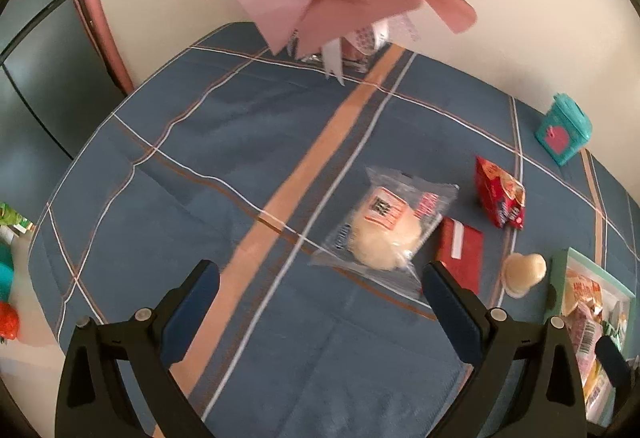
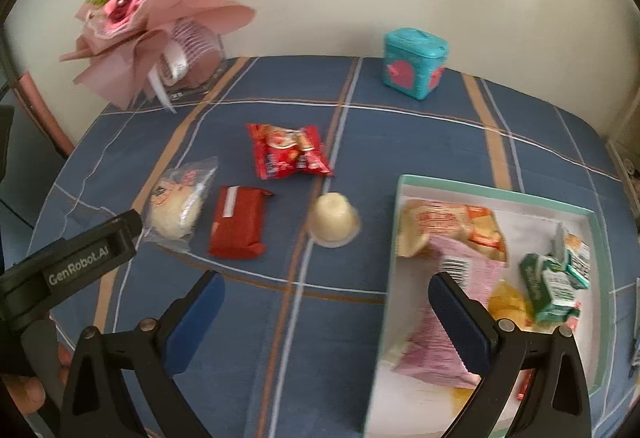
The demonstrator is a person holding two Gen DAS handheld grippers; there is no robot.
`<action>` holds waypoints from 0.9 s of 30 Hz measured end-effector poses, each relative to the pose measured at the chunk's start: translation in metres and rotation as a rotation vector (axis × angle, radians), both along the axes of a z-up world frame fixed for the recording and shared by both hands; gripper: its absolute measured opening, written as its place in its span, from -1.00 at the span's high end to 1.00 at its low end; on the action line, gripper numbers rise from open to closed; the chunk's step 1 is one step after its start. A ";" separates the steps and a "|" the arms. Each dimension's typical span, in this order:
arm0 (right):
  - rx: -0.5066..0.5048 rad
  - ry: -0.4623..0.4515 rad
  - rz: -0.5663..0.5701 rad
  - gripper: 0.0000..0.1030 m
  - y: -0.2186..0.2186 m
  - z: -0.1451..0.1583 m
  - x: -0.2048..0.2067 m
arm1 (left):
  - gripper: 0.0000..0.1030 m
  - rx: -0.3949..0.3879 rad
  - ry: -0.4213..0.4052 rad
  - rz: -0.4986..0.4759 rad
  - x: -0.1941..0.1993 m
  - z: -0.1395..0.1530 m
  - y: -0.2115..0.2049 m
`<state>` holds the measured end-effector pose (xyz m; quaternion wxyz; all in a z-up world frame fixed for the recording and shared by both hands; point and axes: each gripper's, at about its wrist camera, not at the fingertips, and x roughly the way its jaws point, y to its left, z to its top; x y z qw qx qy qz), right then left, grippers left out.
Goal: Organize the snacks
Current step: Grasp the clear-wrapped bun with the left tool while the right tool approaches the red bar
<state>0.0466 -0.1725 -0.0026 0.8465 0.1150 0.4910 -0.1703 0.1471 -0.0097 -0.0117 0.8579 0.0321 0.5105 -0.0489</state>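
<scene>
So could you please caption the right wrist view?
Open right gripper hovering beside snack-filled box; four snacks remain on tablecloth.

"genrobot.ai" stands in pale letters on the black body of the left gripper (image 2: 132, 234), seen from the right wrist. print on the snack wrappers is too blurred to read.

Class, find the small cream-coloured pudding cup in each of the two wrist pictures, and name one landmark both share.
Left wrist view: the pudding cup lies at lower right, tipped on its side, between the dark red packet and the box rim.
Right wrist view: the pudding cup sits near the centre, left of the box rim.
Shared landmark: the teal tin by the wall.
</scene>
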 end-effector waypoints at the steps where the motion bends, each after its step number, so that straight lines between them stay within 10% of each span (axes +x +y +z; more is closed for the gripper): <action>1: 0.004 -0.001 0.008 -1.00 0.003 -0.001 0.002 | -0.96 -0.004 -0.003 0.005 0.002 -0.001 0.001; 27: 0.097 -0.020 0.040 -0.78 0.008 -0.031 0.052 | -0.95 -0.125 0.080 -0.046 0.048 -0.026 -0.002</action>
